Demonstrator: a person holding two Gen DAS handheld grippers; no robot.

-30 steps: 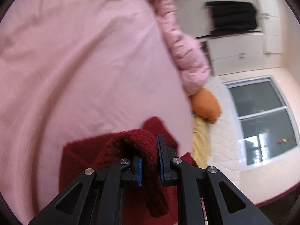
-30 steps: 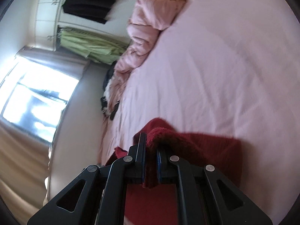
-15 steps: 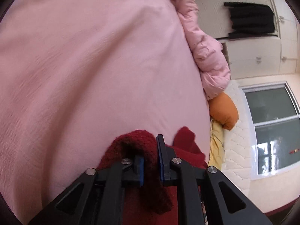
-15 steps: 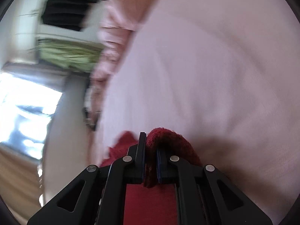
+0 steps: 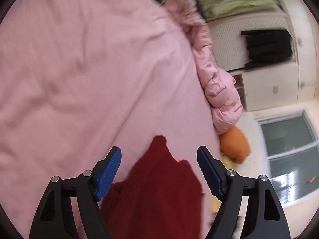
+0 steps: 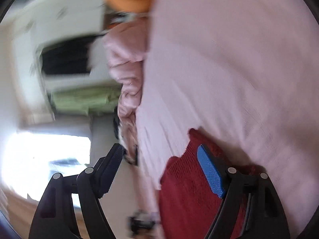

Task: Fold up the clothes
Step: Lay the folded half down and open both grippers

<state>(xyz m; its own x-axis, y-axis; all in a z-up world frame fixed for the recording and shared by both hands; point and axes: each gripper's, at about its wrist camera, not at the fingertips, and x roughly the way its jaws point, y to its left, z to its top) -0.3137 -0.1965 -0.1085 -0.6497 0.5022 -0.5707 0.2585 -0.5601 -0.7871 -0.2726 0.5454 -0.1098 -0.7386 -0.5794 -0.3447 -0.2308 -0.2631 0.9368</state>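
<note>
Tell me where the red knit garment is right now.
The red knit garment lies on the pink bedsheet at the bottom of both wrist views, near the bed's edge, below the orange cushion.

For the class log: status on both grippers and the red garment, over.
Left gripper and right gripper opening, pads clear of cloth. Red garment lying on pink bedsheet. Nothing in the way.

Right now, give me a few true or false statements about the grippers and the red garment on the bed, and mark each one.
1. The left gripper pinches the red garment. False: its jaws are opening, pads clear of the cloth.
2. The red garment lies on the pink bedsheet. True.
3. The right gripper grips a green towel. False: it holds nothing, jaws opening.
4. An orange cushion sits by the pink puffy jacket. True.
</note>
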